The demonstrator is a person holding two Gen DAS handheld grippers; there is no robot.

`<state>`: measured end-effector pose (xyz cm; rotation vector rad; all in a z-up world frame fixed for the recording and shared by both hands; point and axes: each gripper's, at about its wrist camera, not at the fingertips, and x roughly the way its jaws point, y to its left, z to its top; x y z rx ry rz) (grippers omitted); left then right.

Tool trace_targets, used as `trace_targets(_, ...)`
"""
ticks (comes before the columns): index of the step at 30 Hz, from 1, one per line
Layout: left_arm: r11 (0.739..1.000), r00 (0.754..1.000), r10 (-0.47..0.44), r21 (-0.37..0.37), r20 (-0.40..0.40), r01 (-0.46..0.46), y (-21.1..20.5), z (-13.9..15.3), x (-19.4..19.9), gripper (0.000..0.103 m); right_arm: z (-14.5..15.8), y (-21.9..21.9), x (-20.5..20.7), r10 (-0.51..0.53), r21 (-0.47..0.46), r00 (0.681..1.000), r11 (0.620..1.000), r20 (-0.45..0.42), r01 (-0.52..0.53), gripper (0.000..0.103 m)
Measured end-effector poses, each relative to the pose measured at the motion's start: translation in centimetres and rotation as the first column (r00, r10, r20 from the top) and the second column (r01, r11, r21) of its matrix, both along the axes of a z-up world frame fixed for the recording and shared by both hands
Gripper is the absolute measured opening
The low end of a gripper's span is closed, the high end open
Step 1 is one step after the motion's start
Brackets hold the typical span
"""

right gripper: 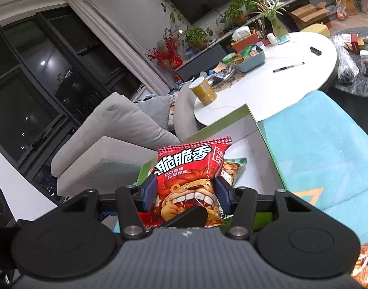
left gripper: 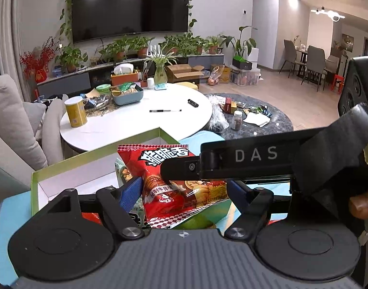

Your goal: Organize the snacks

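A red snack bag with white Chinese lettering (left gripper: 157, 183) stands upright over a green-rimmed white box (left gripper: 63, 168). My right gripper (right gripper: 186, 192) is shut on this red bag (right gripper: 191, 175), its blue pads pressing both sides. In the left wrist view the right gripper's black finger reaches across the bag from the right. My left gripper (left gripper: 184, 190) is open around the bag, its blue pads (left gripper: 130, 190) apart from it. A green snack pack (right gripper: 232, 168) lies in the box behind the bag.
The box rests on a light blue surface (right gripper: 316, 144). Beyond it stands a white round table (left gripper: 145, 118) with a yellow can (left gripper: 76, 112), a pen (left gripper: 165, 111) and a blue snack basket (left gripper: 128, 95). A grey sofa (right gripper: 116, 144) lies to the left.
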<state>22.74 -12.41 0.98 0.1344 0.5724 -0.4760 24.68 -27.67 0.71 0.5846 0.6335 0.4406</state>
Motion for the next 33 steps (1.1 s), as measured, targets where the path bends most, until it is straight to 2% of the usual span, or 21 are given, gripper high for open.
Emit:
trace_targets(16, 1.000, 1.000, 0.001, 0.026, -0.020, -0.001, -0.7, -1.1, 1.5, 0.074, -1.2, -0.3, 1.6, -0.003, 0.008, 1.000, 1.000, -0.026, 0.003, 0.053)
trace_targets(18, 0.999, 1.000, 0.008, 0.032, -0.022, -0.007, -0.8, -1.4, 1.8, 0.075, -1.4, -0.3, 1.7, -0.007, 0.010, 1.000, 1.000, -0.028, 0.007, 0.054)
trace_targets(20, 0.999, 1.000, 0.021, 0.047, -0.018, -0.020, -0.7, -2.0, 2.2, 0.081, -1.7, -0.4, 1.9, -0.023, 0.014, 0.999, 1.000, -0.026, 0.024, 0.055)
trace_targets(21, 0.997, 0.999, 0.035, 0.063, -0.018, -0.033, -0.6, -2.5, 2.2, 0.082, -1.9, -0.5, 1.9, -0.033, 0.012, 0.999, 0.999, -0.024, 0.033, 0.060)
trace_targets(23, 0.995, 0.998, 0.056, 0.082, -0.033, -0.053, -0.4, -3.3, 2.4, 0.081, -2.3, -0.8, 2.0, -0.063, -0.008, 0.998, 0.998, -0.025, 0.063, 0.059)
trace_targets(26, 0.995, 0.996, 0.071, 0.075, -0.061, -0.066, 0.3, -4.0, 2.5, 0.081, -2.6, -1.5, 1.8, -0.073, 0.009, 0.997, 0.997, -0.022, 0.073, 0.059)
trace_targets(33, 0.996, 0.996, 0.074, 0.061, -0.048, -0.071, 0.4, -3.2, 1.6, 0.082, -1.4, -1.4, 0.8, -0.058, -0.007, 0.998, 0.998, 0.023, 0.058, 0.059)
